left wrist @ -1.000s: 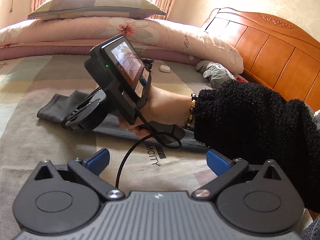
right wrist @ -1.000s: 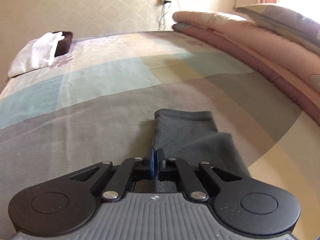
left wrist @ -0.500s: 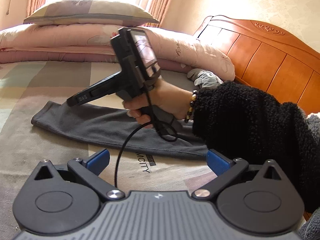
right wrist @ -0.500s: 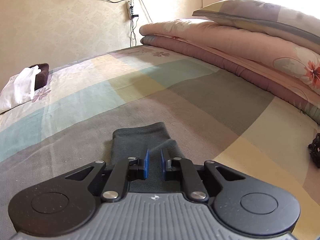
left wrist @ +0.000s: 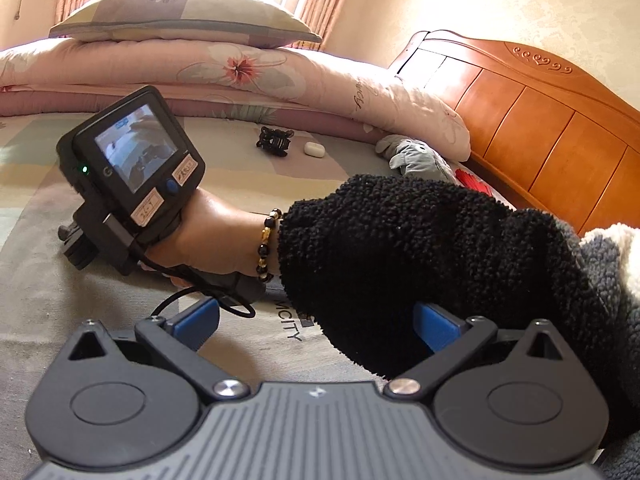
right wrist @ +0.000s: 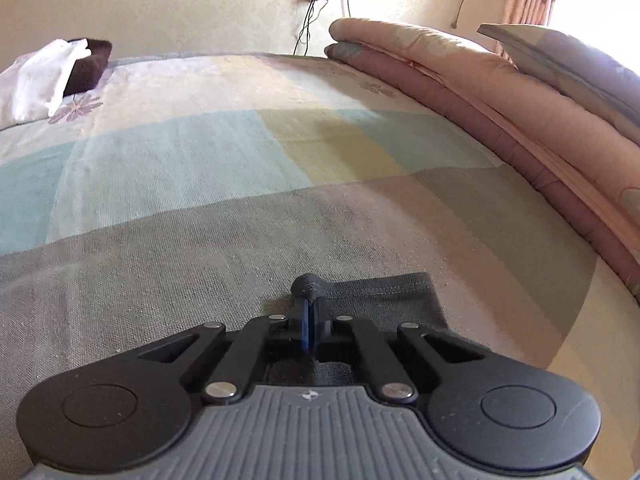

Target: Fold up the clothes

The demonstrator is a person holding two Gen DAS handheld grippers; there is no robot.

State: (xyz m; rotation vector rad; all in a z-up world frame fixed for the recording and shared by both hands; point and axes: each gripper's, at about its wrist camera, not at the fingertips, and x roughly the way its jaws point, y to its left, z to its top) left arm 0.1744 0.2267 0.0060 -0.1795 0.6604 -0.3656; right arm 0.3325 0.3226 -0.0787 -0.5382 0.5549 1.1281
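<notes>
Grey cuff pinched at the bed's middle

Charcoal knit fabric, the dark grey garment [right wrist: 384,296], lies flat on the checked bedspread [right wrist: 240,184] of grey, teal, yellow and beige blocks. Right wrist view: the right gripper [right wrist: 307,322] has its blue-padded fingers [right wrist: 305,328] pressed together on a small bunched fold of the garment's near cuff edge; the fold stands up as a rounded knob just above the tips, and the rest of the cuff lies flat to the right. This view alone shows the grasp. It also shows the far side of the bed: a white cloth [right wrist: 36,76] lying against a dark brown box [right wrist: 90,64], and cables hanging down the cream wall [right wrist: 316,4].

Left wrist view: the left gripper [left wrist: 316,322] has its blue fingers [left wrist: 198,320] spread wide apart with nothing between the pads; a black fleece sleeve [left wrist: 420,264] crosses in front of the right-hand finger. The person's right hand [left wrist: 208,236], with a beaded bracelet [left wrist: 266,246] at the wrist, holds the other gripper's handle, whose small rear screen [left wrist: 138,152] is lit; from here that gripper's fingers are hidden. Only a strip of the garment shows beneath the hand, beside printed lettering. Beyond lie a folded pink floral quilt [left wrist: 280,80] with a pillow [left wrist: 184,16] on top, a small black object [left wrist: 275,141], a white earbud case [left wrist: 313,149], a grey plush toy [left wrist: 416,156] and an orange wooden headboard [left wrist: 540,120].
</notes>
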